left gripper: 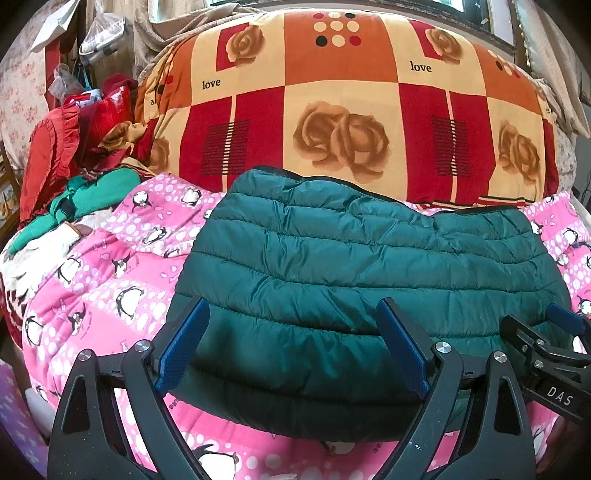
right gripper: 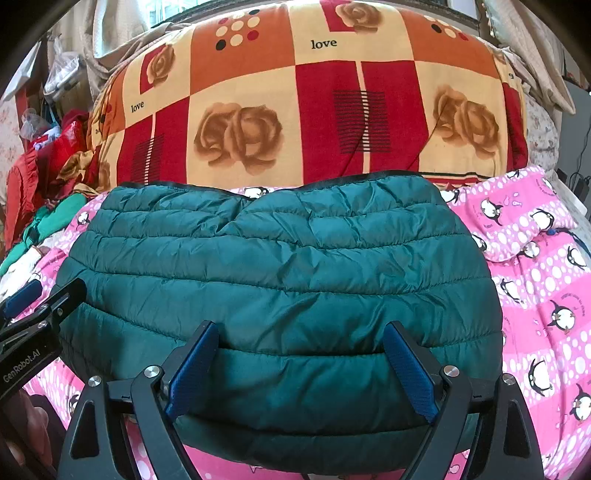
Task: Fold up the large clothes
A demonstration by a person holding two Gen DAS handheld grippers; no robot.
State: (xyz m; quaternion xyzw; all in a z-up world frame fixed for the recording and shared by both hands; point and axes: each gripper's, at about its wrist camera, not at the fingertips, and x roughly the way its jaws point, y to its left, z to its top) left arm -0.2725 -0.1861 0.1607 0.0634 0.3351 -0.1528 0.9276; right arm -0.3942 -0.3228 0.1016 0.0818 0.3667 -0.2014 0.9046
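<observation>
Jaws of both grippers hide the folded jacket's (right gripper: 280, 280) near edge.

Lived-in home bedroom: bed (left gripper: 92, 295) under a pink penguin quilt, big rolled rose-print blanket (left gripper: 343, 110), heaped clothes (left gripper: 74, 177), curtained window (left gripper: 480, 14) behind.

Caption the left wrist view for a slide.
Open left gripper over a folded dark-green quilted puffer jacket on a pink penguin-print quilt.
</observation>
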